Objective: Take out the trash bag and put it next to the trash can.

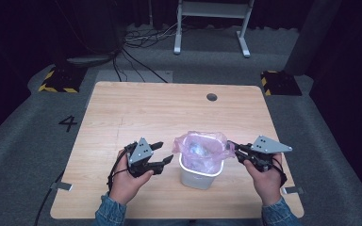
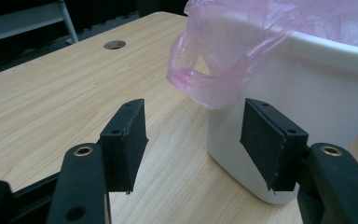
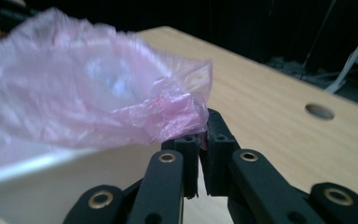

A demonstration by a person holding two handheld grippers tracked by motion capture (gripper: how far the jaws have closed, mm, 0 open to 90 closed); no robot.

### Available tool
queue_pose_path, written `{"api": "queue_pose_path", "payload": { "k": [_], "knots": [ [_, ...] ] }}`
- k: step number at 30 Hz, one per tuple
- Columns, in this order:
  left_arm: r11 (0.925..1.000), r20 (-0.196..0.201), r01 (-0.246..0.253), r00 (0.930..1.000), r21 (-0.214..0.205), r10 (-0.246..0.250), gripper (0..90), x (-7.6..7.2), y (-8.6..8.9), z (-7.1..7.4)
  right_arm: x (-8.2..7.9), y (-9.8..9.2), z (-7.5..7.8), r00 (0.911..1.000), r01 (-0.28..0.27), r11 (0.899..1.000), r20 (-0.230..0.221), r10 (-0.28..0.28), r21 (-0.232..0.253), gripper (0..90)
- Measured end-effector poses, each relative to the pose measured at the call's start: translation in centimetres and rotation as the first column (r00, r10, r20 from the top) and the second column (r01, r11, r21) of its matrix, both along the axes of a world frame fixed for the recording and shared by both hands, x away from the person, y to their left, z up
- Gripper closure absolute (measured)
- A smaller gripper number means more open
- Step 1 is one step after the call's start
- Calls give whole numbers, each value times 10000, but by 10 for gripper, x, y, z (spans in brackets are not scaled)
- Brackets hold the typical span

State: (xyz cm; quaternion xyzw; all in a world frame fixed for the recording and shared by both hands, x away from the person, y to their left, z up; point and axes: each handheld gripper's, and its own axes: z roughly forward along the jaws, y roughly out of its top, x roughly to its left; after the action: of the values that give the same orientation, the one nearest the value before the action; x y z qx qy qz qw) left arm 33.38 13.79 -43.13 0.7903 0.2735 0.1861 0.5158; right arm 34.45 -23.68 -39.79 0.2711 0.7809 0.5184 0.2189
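1. Denim sleeves point(image 1: 109, 212) at the near edge of the worktop point(image 1: 122, 113), one hand behind each tool.
2. Left tool point(image 1: 164, 152): wide apart, nothing between the pads, just beside the left wall of the bin point(image 1: 195, 176) without touching it.
3. Right tool point(image 1: 231, 147): pinched tight on the edge of the pink bag point(image 1: 202, 146) at the right rim of the bin; in the right gripper view, a fold of crumpled film caught between the closed tool point(image 3: 204, 140) tips.
4. Bin: small, white, plastic, upright, toward the near middle of the worktop, between the two hands.
5. Bag: thin, see-through, pale pink, wrinkled, lining the bin and folded over the rim; a loose loop of it hanging down the outside wall in the left gripper view point(image 2: 191, 84).
6. Round cable hole point(image 1: 211, 97) in the light wood worktop, well beyond the bin toward the far edge.
7. Off the worktop: grey carpet, a painted figure four point(image 1: 68, 123) on the left, two black blocks with yellow stripes point(image 1: 59, 80) at the far corners, loose cables point(image 1: 136, 44), legs of a white frame point(image 1: 212, 28).
8. Something pale and shiny inside the bag, too blurred to name.
9. Far surroundings dark, little to make out; forearms cut off by the bottom edge.
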Motion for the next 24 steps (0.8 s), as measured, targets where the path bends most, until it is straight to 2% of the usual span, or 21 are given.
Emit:
{"api": "queue_pose_path", "payload": {
  "k": [4,6,11,17,19,21,23,24],
  "knots": [
    [10000,59,69,10000,16,-69,404,0,-2,0,-10,6,14,9961,-296,9993,843,277,213,861],
    [9999,49,149,9999,7,-149,405,0,-4,1,-16,10,18,9930,-693,9972,976,662,279,858],
    [9999,108,126,9999,101,-127,397,4,-6,0,-33,16,23,9836,-1588,9869,903,1558,270,847],
    [9994,297,-75,9995,345,64,360,12,-13,-3,-52,14,21,9775,-2034,9791,587,2028,56,842],
    [9987,509,-146,9986,484,121,358,14,-17,-2,-56,13,20,9767,-2100,9777,435,2100,-40,842],
    [9970,734,-188,9972,757,132,416,16,-21,0,-59,11,18,9771,-2104,9776,320,2106,-73,843],
    [9966,832,-35,9965,825,-33,592,16,-24,2,-60,9,15,9785,-2049,9788,240,2050,-62,843],
    [9957,965,-9,9953,929,-81,647,16,-26,3,-61,7,14,9795,-2006,9797,203,2006,-51,843]
  ]
}}
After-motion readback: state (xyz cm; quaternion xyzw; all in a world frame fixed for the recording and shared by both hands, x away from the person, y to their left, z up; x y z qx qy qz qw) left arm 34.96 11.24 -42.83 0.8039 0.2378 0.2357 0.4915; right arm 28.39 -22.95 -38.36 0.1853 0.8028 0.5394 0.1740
